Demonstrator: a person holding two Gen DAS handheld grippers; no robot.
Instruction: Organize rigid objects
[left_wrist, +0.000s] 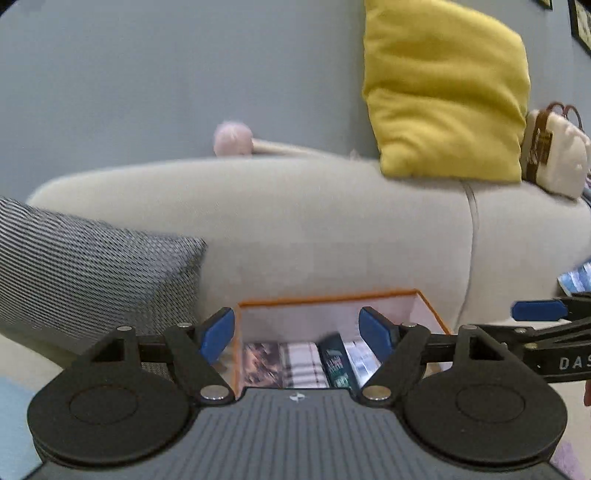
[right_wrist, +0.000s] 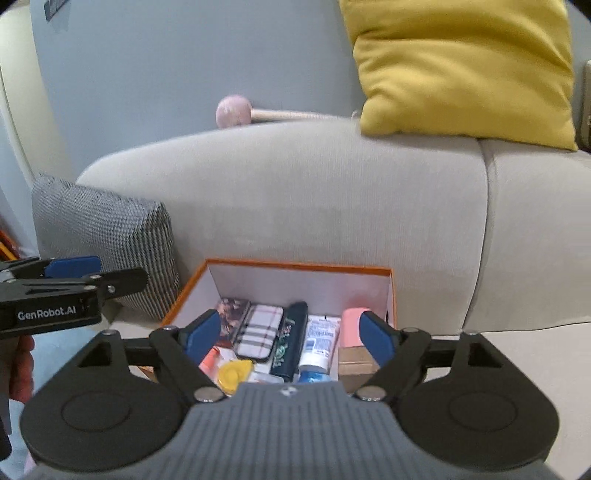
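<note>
An orange-rimmed white box (right_wrist: 295, 266) stands on the sofa seat against the grey backrest; it also shows in the left wrist view (left_wrist: 325, 297). It holds a plaid case (right_wrist: 258, 330), a dark tube (right_wrist: 290, 339), a white and blue tube (right_wrist: 319, 343), a pink block (right_wrist: 350, 326), a yellow round item (right_wrist: 232, 374) and a patterned case (right_wrist: 229, 310). My right gripper (right_wrist: 290, 334) is open and empty above the box's near side. My left gripper (left_wrist: 297, 334) is open and empty above the box, and shows at the left in the right wrist view (right_wrist: 74, 273).
A grey woven cushion (right_wrist: 107, 236) leans left of the box. A yellow cushion (right_wrist: 465, 70) and a pink-headed wooden stick (right_wrist: 236, 110) rest on top of the backrest. A cream bag (left_wrist: 554, 155) sits beside the yellow cushion.
</note>
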